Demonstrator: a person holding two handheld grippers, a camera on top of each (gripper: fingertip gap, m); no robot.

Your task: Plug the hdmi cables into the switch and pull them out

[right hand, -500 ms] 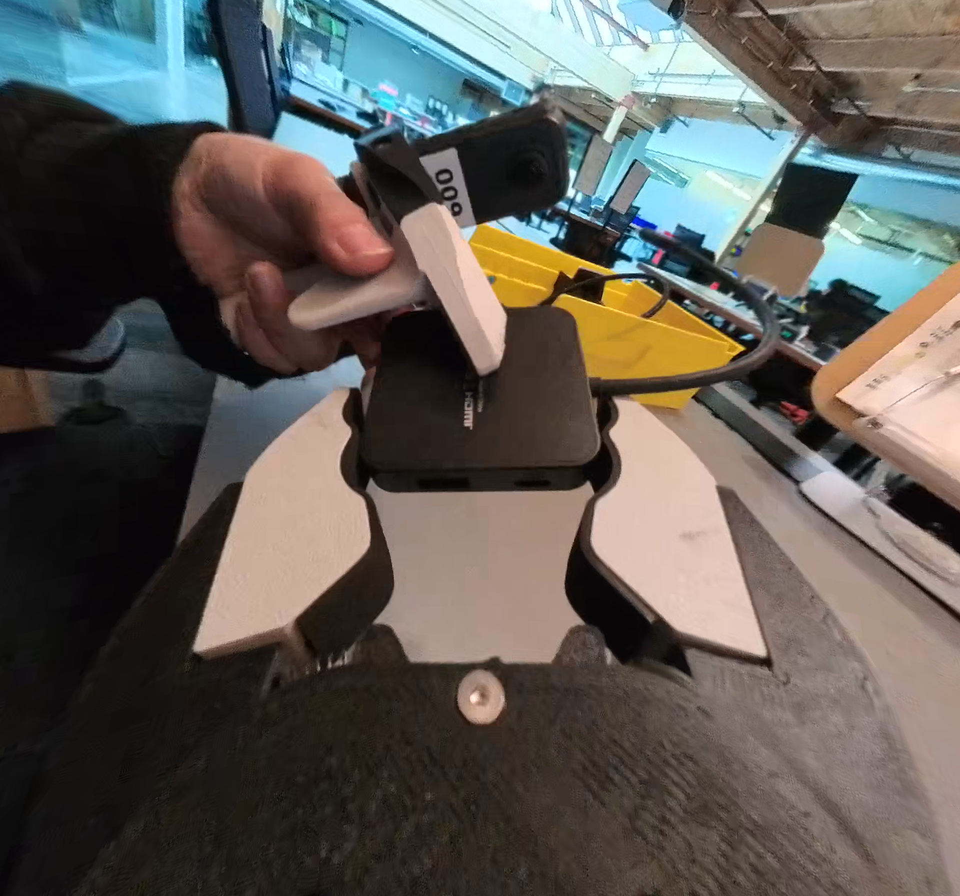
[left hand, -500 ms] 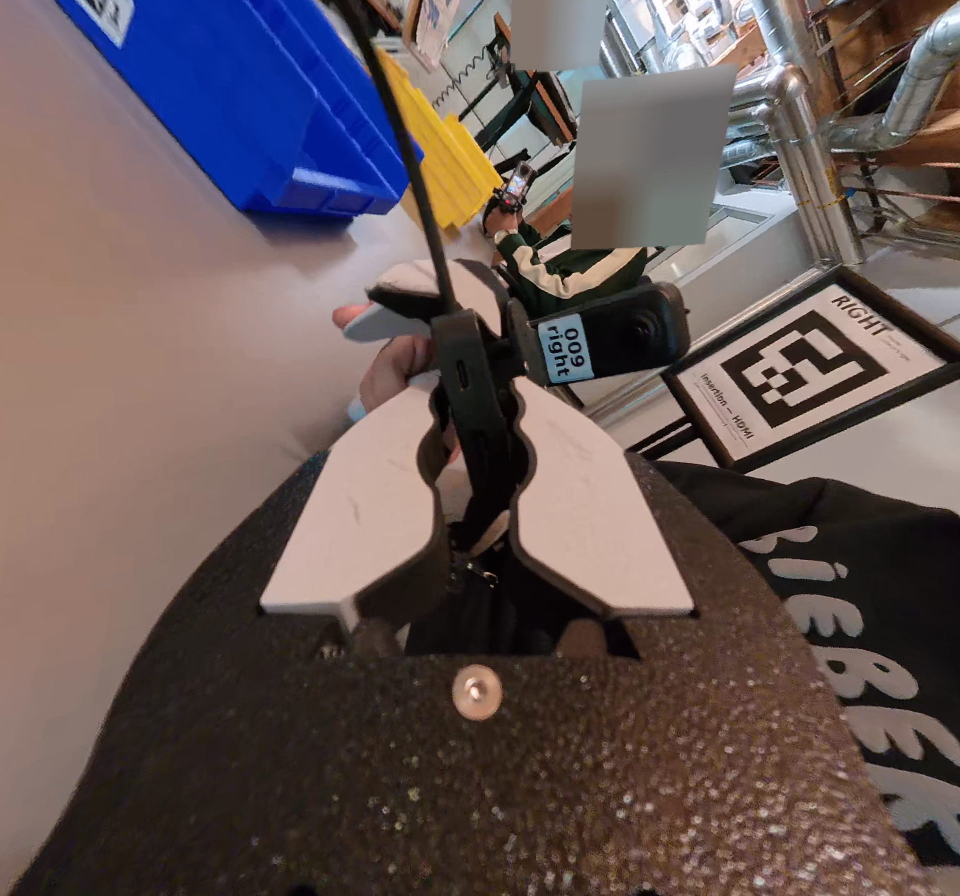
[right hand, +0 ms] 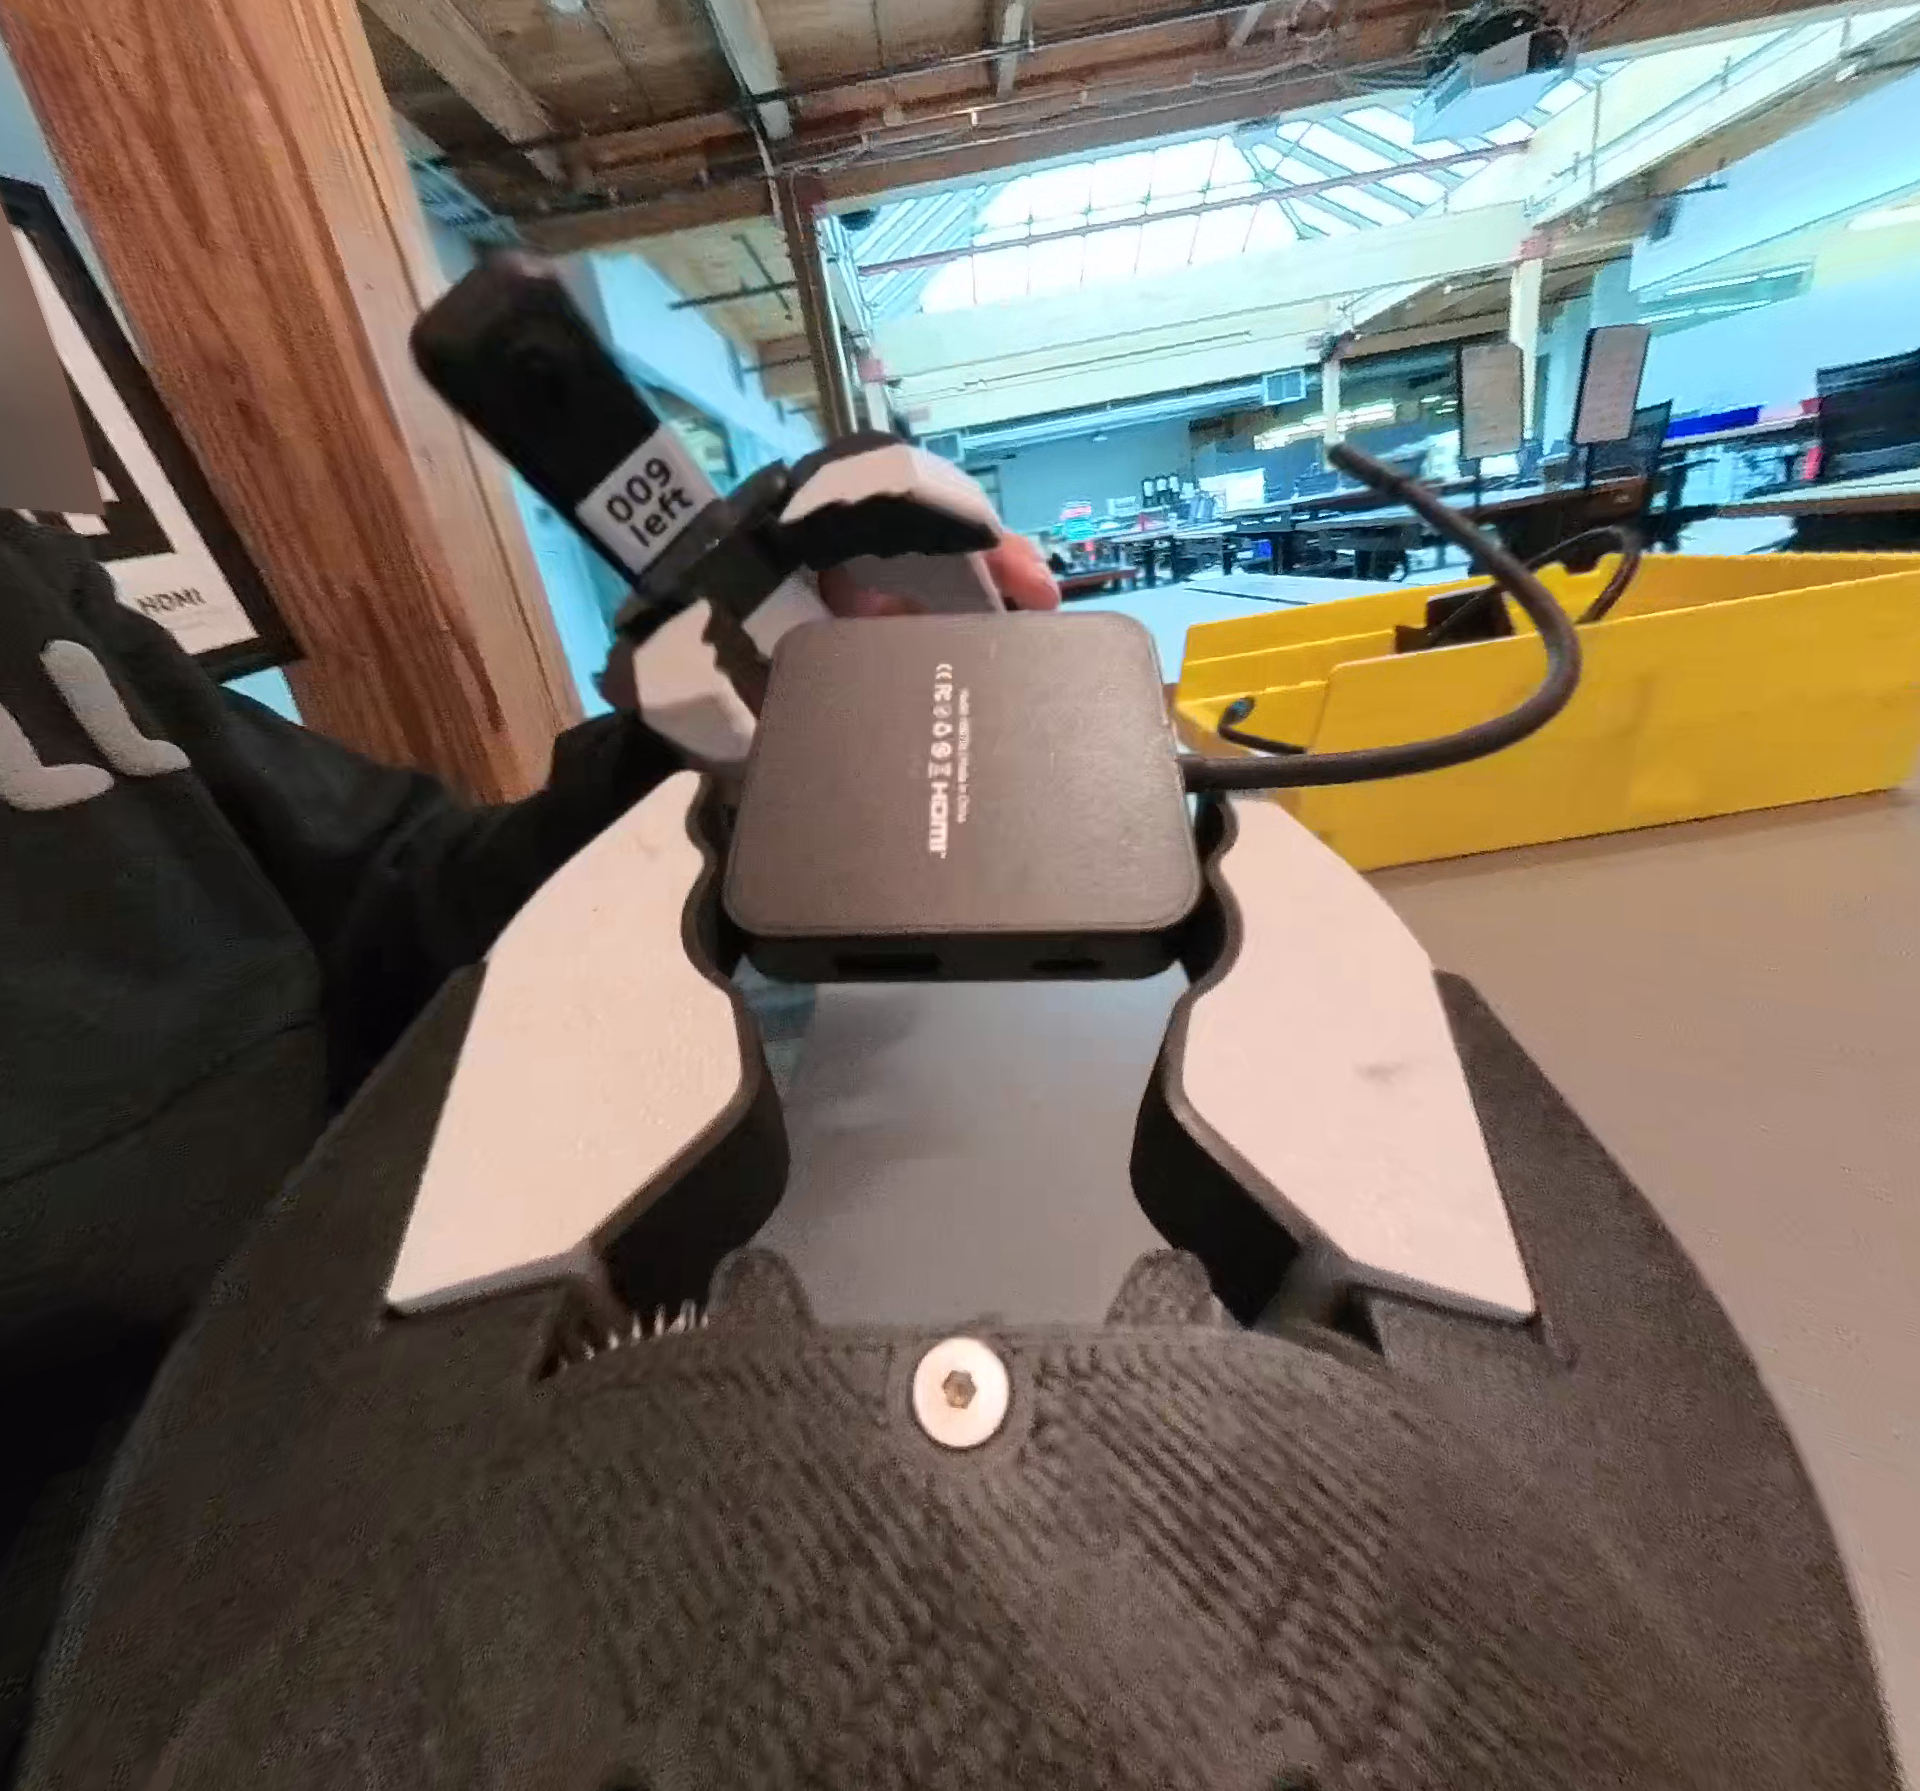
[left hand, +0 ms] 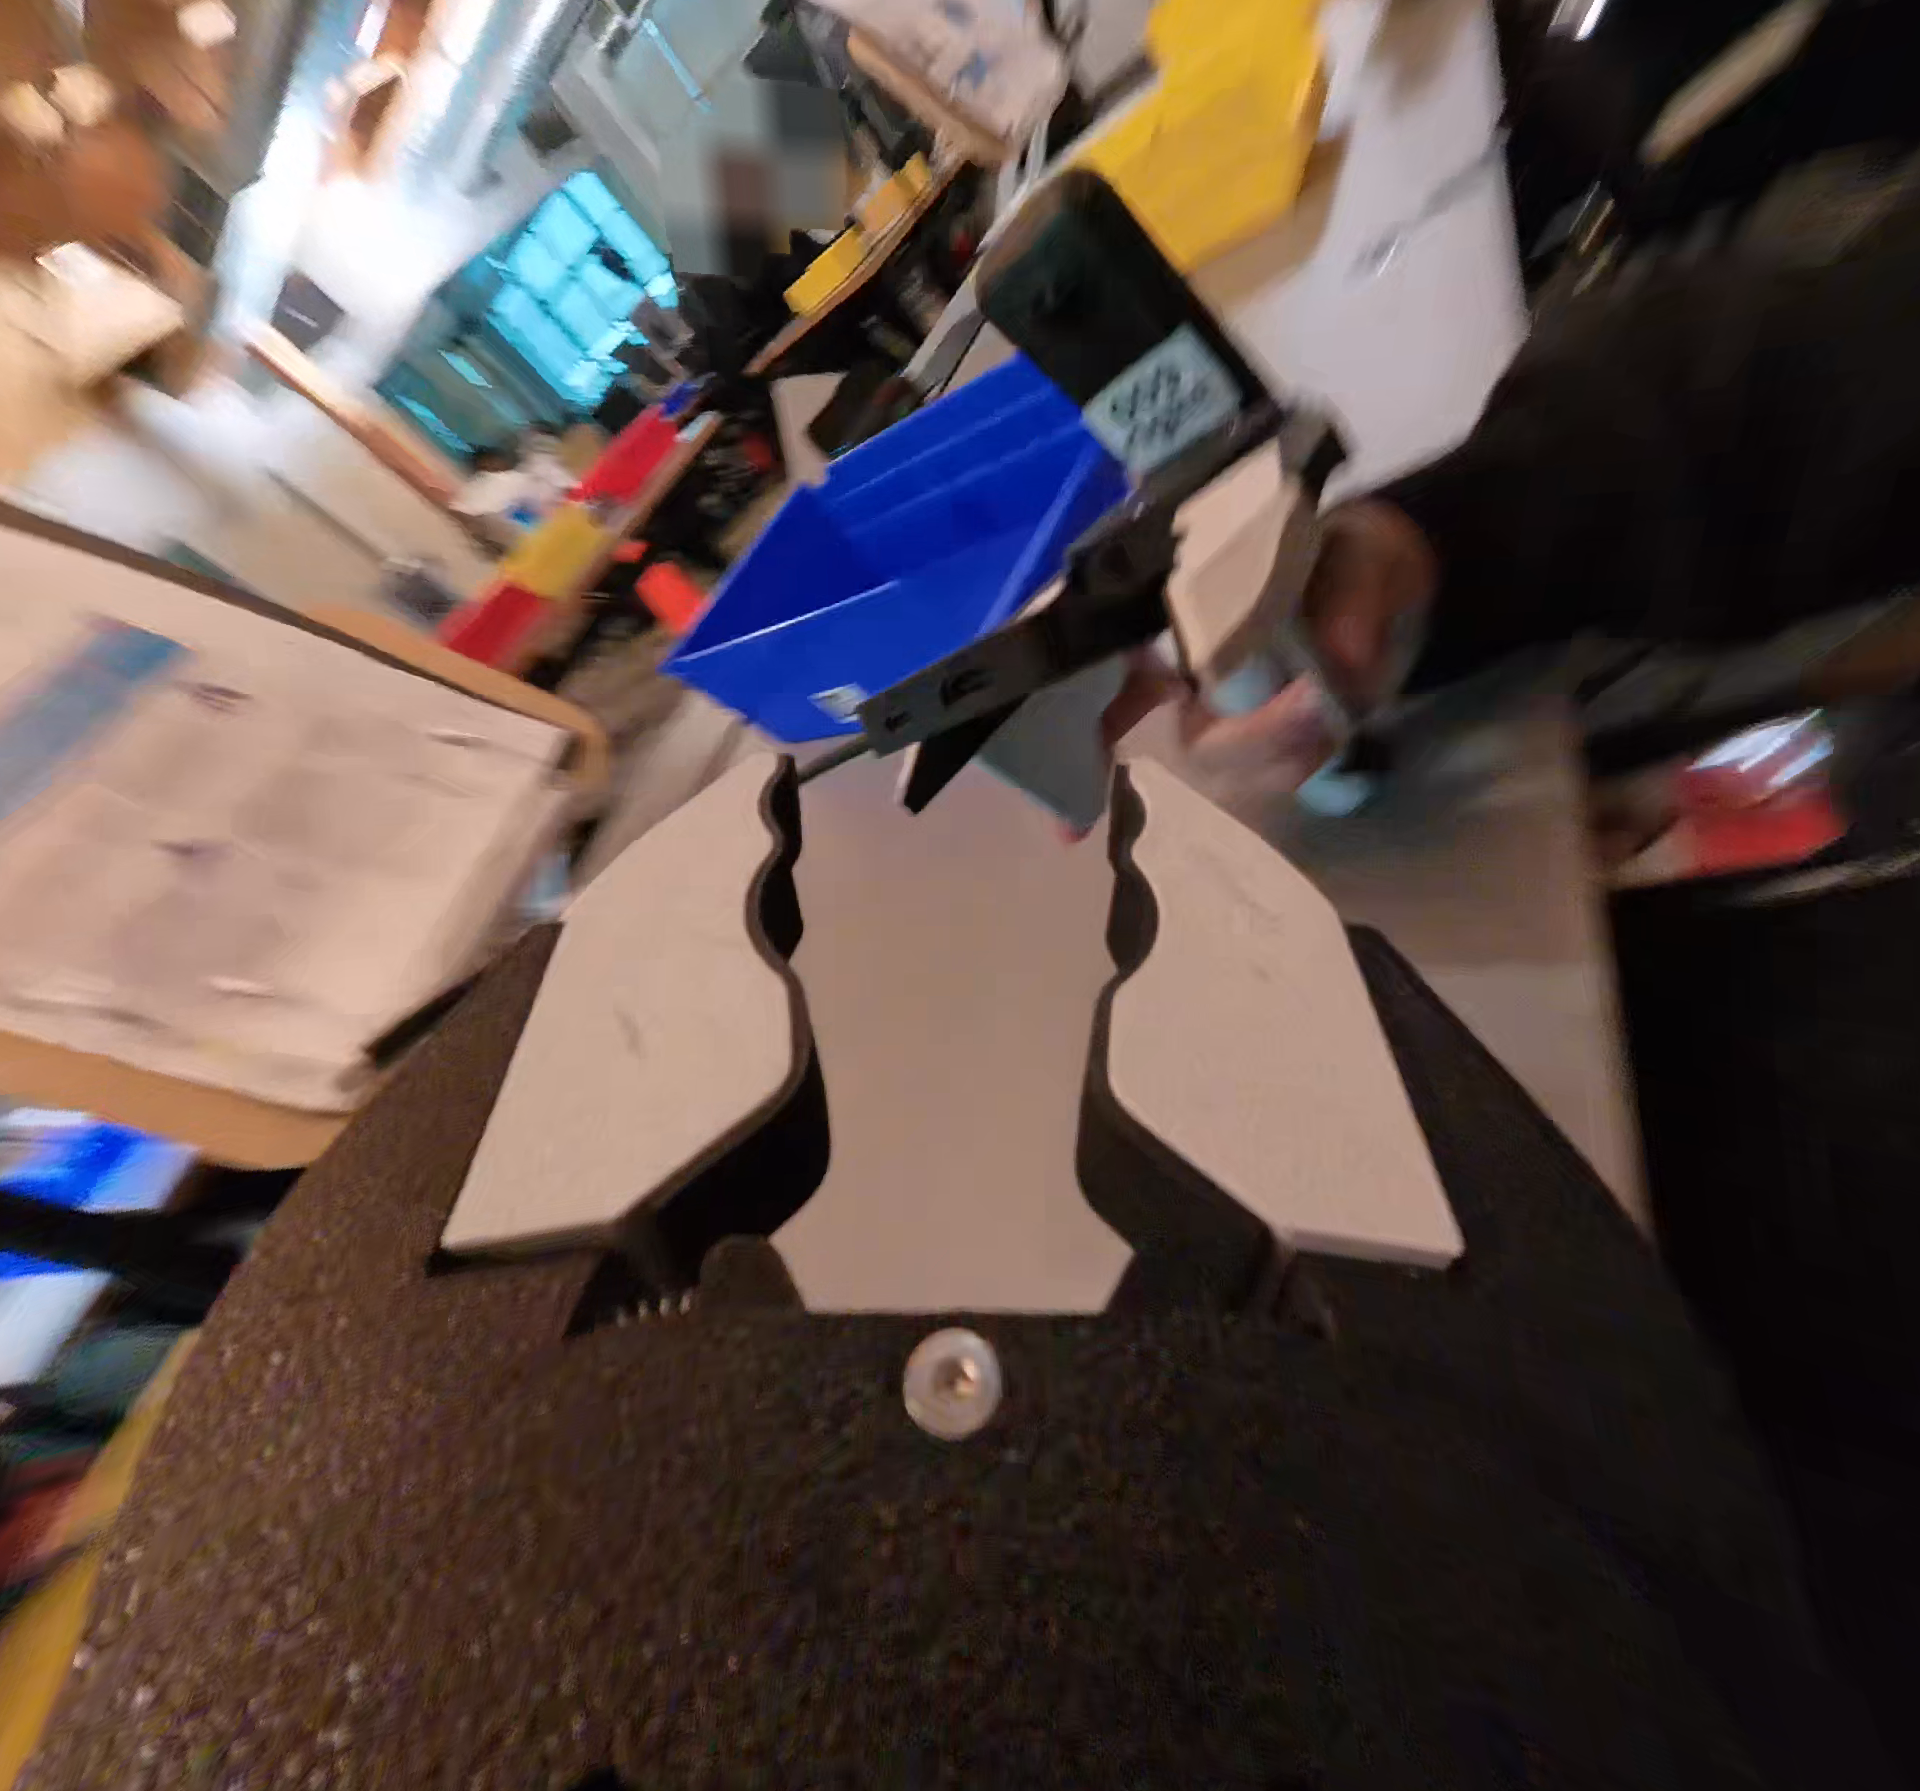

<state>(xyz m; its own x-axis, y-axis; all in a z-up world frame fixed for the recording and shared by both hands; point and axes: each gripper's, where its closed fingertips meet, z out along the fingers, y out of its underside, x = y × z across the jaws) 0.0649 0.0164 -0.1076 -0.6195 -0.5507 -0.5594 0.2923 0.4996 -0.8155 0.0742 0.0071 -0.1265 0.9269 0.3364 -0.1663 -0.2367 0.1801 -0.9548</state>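
The grey counter (right hand: 1714,962) carries a yellow bin (right hand: 1558,702) behind the switch in the right wrist view, with a loose cable lying inside it. A wooden post (right hand: 239,307) stands at the left of that view, a framed sign (right hand: 135,494) beside it. In the left wrist view, which is badly blurred, a blue bin (left hand: 894,567) sits ahead of the fingers and a board with papers (left hand: 239,827) lies to the left.

The right hand-held gripper (right hand: 961,868) is clenched on the switch (right hand: 961,775), a flat black box squeezed between both fingers and lifted off the counter, two empty ports facing the camera. A black cable (right hand: 1496,692) runs from the switch's right side and arcs upward. The left hand-held gripper (left hand: 951,806) is released, its fingers spread with nothing between them. In the right wrist view it sits just behind the switch's left far corner, and whether they touch cannot be told.

Half a second earlier the left one was closed on a black plug; it has since let go. The switch has stayed in the right one's grip.
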